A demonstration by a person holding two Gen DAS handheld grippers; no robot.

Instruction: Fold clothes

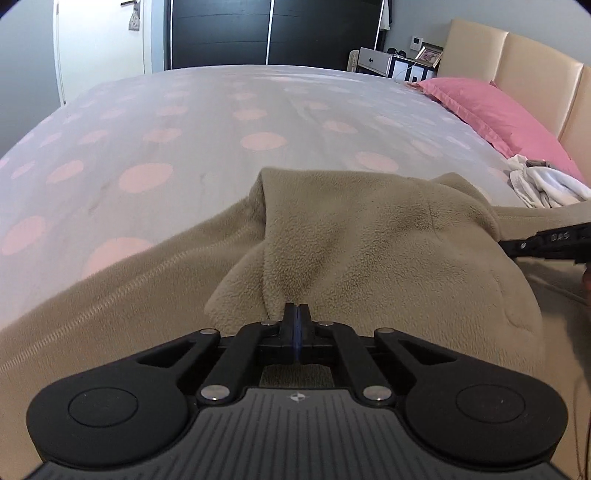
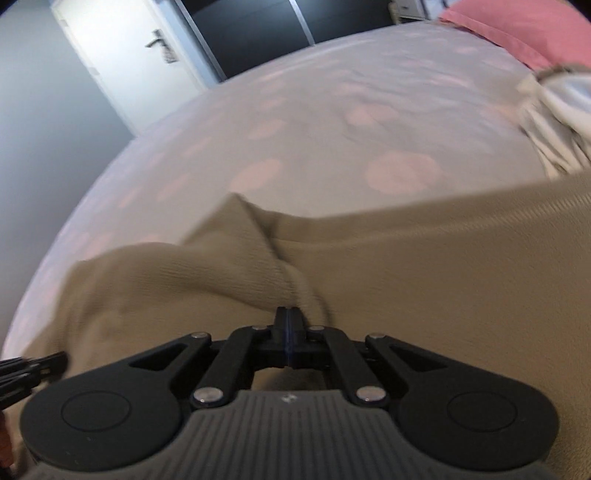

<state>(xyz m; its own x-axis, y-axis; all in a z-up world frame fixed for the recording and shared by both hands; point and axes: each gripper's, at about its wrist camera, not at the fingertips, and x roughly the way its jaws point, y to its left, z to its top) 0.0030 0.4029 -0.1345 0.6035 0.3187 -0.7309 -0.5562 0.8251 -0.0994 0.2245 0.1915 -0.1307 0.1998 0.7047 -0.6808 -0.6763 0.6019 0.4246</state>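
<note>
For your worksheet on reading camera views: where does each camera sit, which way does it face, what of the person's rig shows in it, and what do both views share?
Left wrist: sits on the left claw, looking forward across the bed toward the wardrobe; its shut fingers pinch the fleece, and the right claw enters at the right edge.
Right wrist: sits on the right claw, tilted, facing the door; its shut fingers pinch the fleece, and the left claw shows at lower left.
Shared: fleece, bed, pillow, white clothes.
</note>
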